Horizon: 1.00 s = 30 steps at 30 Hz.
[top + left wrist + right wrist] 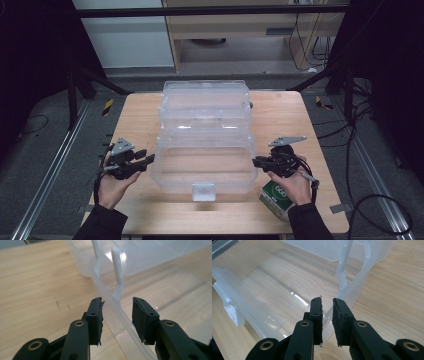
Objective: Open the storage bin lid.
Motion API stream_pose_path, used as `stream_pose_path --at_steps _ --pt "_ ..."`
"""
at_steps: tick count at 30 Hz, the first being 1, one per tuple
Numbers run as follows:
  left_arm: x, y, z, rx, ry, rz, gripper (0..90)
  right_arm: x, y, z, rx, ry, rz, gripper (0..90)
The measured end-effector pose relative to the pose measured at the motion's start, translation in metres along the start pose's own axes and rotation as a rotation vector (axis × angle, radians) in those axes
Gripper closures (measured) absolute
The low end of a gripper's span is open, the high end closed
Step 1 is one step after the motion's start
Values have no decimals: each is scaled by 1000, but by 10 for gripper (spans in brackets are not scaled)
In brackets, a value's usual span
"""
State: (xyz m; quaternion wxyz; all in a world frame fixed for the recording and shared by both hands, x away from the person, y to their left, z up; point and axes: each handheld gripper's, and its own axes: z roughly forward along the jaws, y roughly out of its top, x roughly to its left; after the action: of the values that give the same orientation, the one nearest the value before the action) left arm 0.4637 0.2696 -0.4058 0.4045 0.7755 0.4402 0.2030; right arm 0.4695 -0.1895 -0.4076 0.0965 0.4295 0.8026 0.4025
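A clear plastic tiered box [204,131] stands open in the middle of the wooden table [138,116], its upper tray swung back and a white latch [203,191] at its front. My left gripper [148,160] sits at the box's left side. In the left gripper view this gripper [117,307] straddles the box's rim [113,305] with a gap on both sides, open. My right gripper [256,161] is at the box's right side. In the right gripper view its jaws [327,303] stand narrow, with the thin edge of the box wall [352,287] pinched between the pads.
A green and white carton [275,196] lies at the table's front right, partly under the right hand. Cables trail off both grippers. Black frame legs and floor rails flank the table. Bare wood shows left and right of the box.
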Motion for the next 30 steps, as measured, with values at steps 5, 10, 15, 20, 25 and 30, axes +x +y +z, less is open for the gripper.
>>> stream_pose_path --at_steps 5,10,15,20,25,30 --pt "-4 -8 9 29 -34 -13 634 1 0 0 0 -5 0 785" --pt "-8 -9 13 37 -29 -10 668 2 0 0 -1 -15 -2 787" --pt "-8 -8 12 30 -28 -11 688 2 0 0 0 -13 9 787" --pt "-8 -9 14 25 -24 -9 675 3 0 0 3 -21 15 789" --pt "-7 -9 15 31 -22 -1 659 5 3 -9 -12 -24 5 728" --pt "-8 -8 15 39 -10 6 643 5 5 -22 -38 -31 -6 672"
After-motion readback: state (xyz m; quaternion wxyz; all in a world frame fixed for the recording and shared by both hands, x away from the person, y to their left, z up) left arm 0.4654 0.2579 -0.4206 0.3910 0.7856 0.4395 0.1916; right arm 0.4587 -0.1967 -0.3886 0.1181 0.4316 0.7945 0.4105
